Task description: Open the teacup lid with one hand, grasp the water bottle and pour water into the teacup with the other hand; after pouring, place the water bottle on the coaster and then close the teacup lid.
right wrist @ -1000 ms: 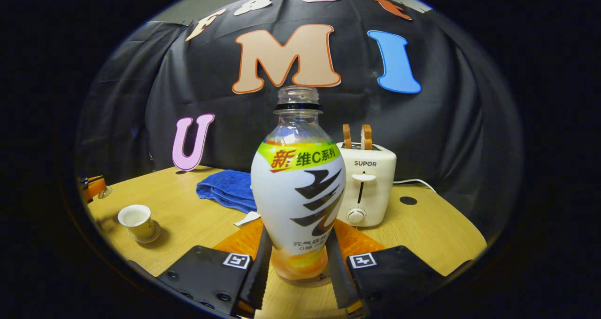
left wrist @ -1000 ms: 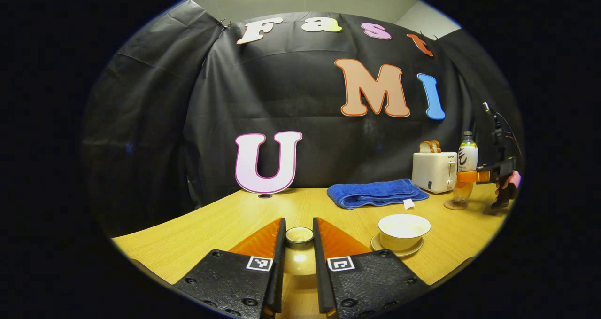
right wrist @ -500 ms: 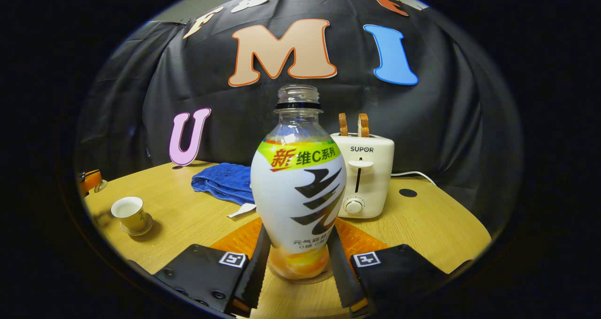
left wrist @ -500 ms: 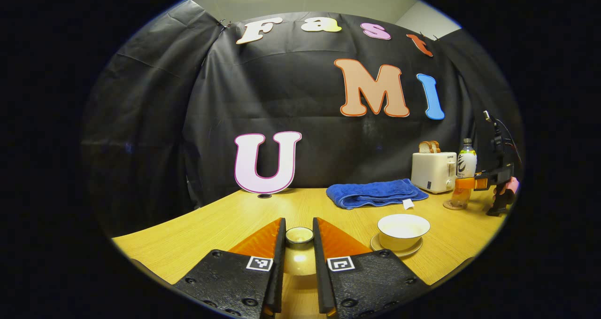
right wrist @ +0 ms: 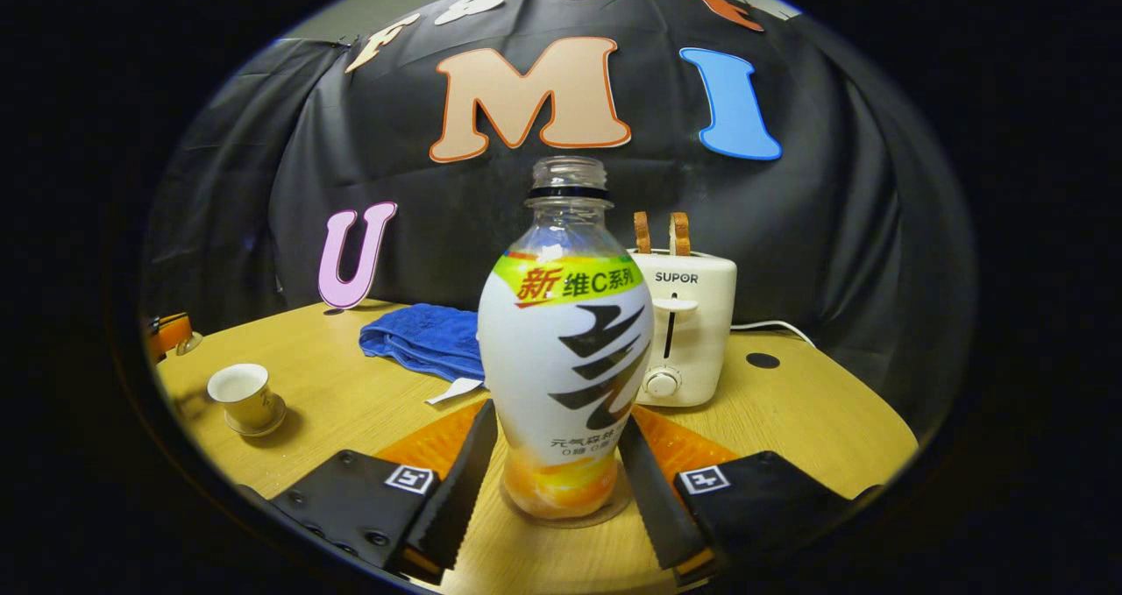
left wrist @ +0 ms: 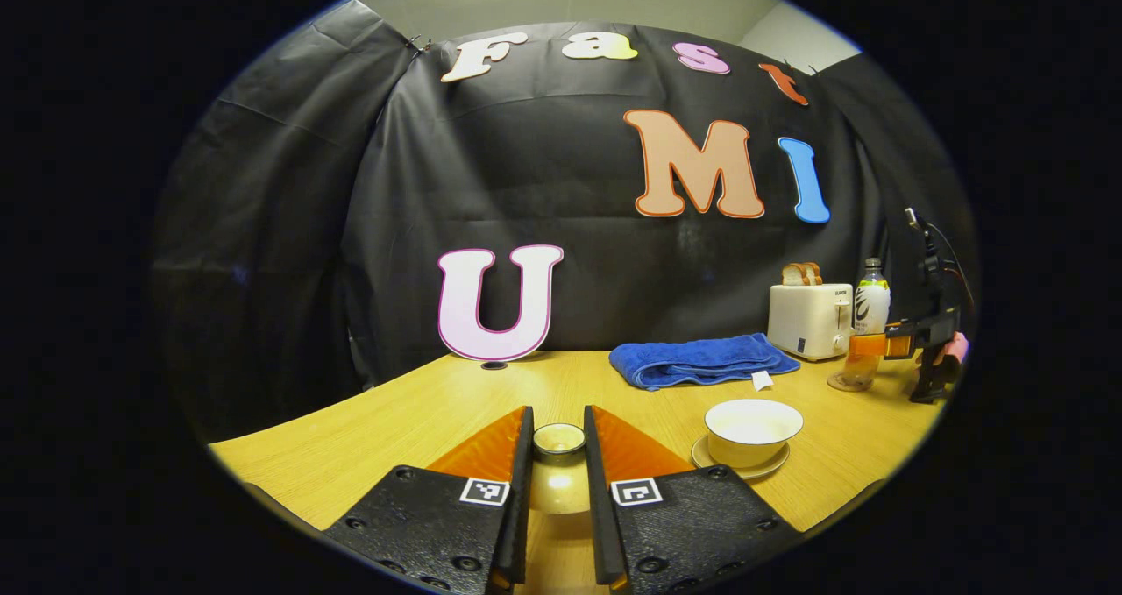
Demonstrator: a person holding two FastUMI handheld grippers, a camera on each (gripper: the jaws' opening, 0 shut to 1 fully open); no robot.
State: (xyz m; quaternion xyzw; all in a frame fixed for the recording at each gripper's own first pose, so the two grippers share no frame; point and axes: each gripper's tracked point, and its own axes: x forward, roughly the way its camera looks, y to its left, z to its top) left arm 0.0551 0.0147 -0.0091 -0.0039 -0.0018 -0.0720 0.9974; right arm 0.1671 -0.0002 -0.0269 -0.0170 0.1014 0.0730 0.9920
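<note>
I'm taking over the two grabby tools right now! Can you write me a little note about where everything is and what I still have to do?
Left tool: shut on the teacup lid, gripping its knob and holding it beside the cup.
Right tool: open, one finger on each side of the water bottle.
Things: the bottle stands upright on the coaster. The teacup sits uncovered on its saucer.
Done: the lid is off and the bottle is parked. Whether there is water in the cup is hard to tell.
Left: pull the right tool away, then put the lid back on the teacup.
</note>
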